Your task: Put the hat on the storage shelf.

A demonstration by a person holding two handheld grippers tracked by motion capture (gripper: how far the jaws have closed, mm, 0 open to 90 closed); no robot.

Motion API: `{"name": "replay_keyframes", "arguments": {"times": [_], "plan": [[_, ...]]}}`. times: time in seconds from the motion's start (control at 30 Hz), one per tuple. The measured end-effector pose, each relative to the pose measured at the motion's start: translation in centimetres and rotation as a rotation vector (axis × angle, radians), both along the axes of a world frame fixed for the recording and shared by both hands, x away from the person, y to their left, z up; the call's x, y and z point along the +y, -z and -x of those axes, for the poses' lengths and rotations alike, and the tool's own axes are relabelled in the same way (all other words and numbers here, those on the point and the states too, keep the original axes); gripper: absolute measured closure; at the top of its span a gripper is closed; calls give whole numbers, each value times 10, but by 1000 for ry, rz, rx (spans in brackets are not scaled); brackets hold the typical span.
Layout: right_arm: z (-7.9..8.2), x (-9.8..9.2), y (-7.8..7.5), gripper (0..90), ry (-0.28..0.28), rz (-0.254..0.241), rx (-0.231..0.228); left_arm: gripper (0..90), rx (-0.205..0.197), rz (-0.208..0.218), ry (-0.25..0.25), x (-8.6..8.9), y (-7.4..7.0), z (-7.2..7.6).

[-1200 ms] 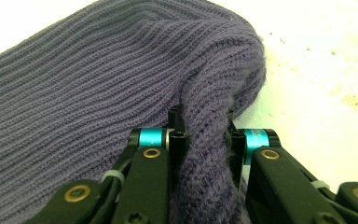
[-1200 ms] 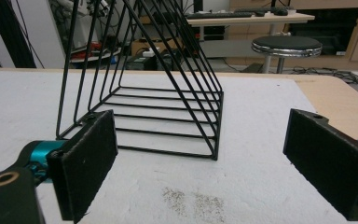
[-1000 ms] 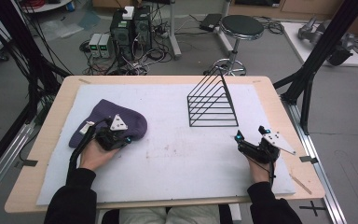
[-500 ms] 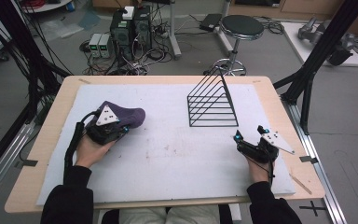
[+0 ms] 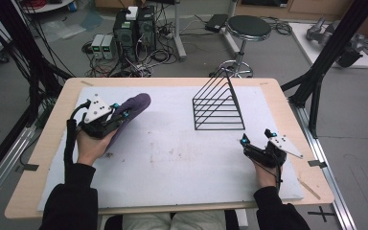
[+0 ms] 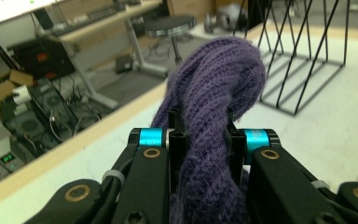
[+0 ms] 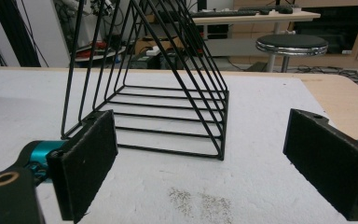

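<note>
A purple knitted cloth (image 5: 132, 111) hangs bunched above the left part of the white mat (image 5: 172, 158), pinched between the jaws of the left gripper (image 5: 120, 114), which the person's left hand (image 5: 90, 146) holds just over the surface. A black wire rack (image 5: 219, 106) stands upright to the right, well apart from the cloth. Near the table's right edge, the right gripper (image 5: 256, 138) rests low with its jaws spread wide and nothing between them, facing the rack.
</note>
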State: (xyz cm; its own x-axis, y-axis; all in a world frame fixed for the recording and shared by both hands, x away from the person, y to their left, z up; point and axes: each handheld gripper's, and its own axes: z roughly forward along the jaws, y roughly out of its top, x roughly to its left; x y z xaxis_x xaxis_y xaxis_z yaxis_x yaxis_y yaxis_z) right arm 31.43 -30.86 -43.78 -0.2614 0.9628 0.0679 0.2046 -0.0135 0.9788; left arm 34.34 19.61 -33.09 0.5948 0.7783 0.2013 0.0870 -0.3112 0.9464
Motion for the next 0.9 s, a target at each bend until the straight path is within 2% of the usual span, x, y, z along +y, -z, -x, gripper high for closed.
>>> {"name": "replay_keyframes", "arguments": {"times": [0.07,0.1,0.13,0.23,0.27,0.33,0.4,0.43,0.47,0.5,0.53,0.6,0.7,0.9], "plan": [[0,0,0,89,0,-1,1,775,-24,29,11,-1,-7,1],[0,1,0,89,1,-5,-1,775,-40,34,15,-1,-10,2],[0,0,0,89,0,-4,-3,775,-40,34,15,-1,-10,2],[0,0,0,89,-2,-4,-4,774,-84,85,31,-5,-21,6],[0,0,0,89,-3,-7,-3,774,-109,113,52,-9,-29,9],[0,0,0,89,-3,-8,-4,774,-122,125,64,-11,-34,10],[0,1,0,89,-2,-13,-4,773,-148,133,82,-16,-43,13],[0,1,0,89,-4,-14,-5,774,-179,140,101,-21,-53,15],[0,1,-1,89,-5,-14,-7,774,-179,140,101,-21,-53,15],[0,1,-1,89,-8,-14,-10,774,-204,150,118,-25,-61,17],[0,2,-1,89,-7,-15,-10,773,-204,150,118,-25,-61,17],[0,3,-1,89,-17,-11,-11,774,-233,167,152,-30,-74,19],[0,6,-1,89,-34,-5,-18,774,-250,188,175,-33,-83,19],[-2,10,-3,89,-71,-10,-33,770,-279,179,215,-37,-93,21]]}}
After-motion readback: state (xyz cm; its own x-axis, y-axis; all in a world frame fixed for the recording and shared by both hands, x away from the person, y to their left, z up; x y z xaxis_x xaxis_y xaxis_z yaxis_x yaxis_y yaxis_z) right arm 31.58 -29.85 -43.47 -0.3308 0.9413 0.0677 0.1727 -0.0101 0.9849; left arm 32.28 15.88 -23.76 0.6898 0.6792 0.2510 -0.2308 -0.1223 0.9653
